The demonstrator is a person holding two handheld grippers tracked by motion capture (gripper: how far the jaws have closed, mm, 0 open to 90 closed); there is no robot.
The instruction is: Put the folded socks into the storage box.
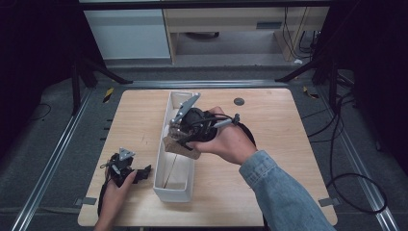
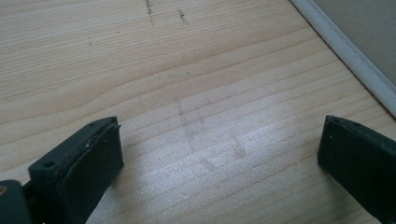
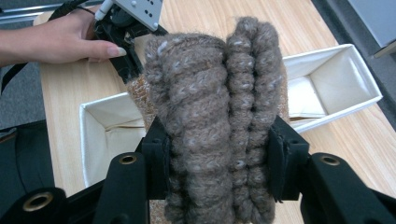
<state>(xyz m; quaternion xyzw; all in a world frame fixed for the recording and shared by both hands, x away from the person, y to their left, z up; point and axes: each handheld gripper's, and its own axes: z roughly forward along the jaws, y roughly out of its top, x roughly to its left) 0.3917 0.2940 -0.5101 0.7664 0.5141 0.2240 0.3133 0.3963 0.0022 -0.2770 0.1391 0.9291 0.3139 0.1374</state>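
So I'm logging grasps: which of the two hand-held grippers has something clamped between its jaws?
The right hand-held gripper: it pinches a rolled brown woolly cloth above the white bin. The left hand-held gripper stands open over bare table.

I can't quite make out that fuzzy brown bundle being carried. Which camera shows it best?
The right gripper view: the rolled woolly cloth is close up, squeezed between the right tongs above the white bin. The high view shows a small tan corner of it under the hand. The left gripper view looks at the bare table.
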